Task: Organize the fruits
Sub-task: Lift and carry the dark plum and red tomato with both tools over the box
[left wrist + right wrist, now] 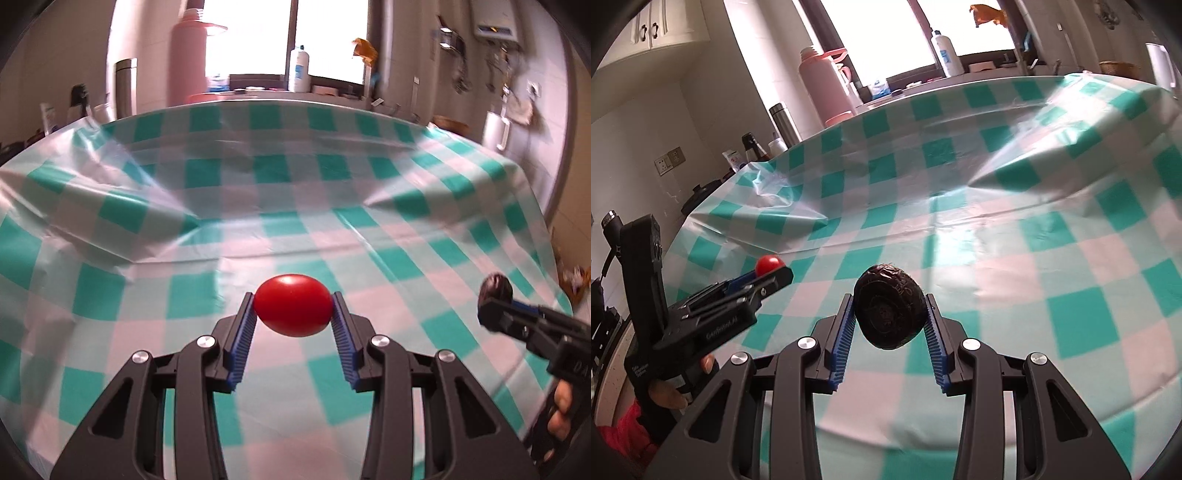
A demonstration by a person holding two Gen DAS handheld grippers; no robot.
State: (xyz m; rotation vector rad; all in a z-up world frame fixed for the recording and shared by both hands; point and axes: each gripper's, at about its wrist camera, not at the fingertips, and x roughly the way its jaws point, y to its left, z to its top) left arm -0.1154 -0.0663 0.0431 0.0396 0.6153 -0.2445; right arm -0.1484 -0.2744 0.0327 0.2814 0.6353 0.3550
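red tomato (293,305) sits low centre of the left wrist view, pinched between the blue pads of the left gripper (293,308), clear of the cloth. dark wrinkled fruit (891,306), maybe a passion fruit or avocado, can't tell which, is low centre of the right wrist view, clamped the same way in the right gripper (891,308), also off the surface. cross-check: the right gripper shows at the right edge of the left view with the dark fruit at its tip, and the left gripper (768,273) shows at lower left of the right view with the tomato (770,264) at its tip, a hand (670,395) on its handle. so both grippers are loaded and side by side above the counter (388,236), which carries a teal-and-white checked cloth, creased and lifted in folds toward the upper half of both frames. no bowl, basket or tray visible in either view, and no other fruit on the cloth. judgement: pick-up done for these two, placement still open; destination not in frame, so can't say how much remains. pink flask (822,81) and white bottle (946,48) stand by the window behind, upper part of frame.
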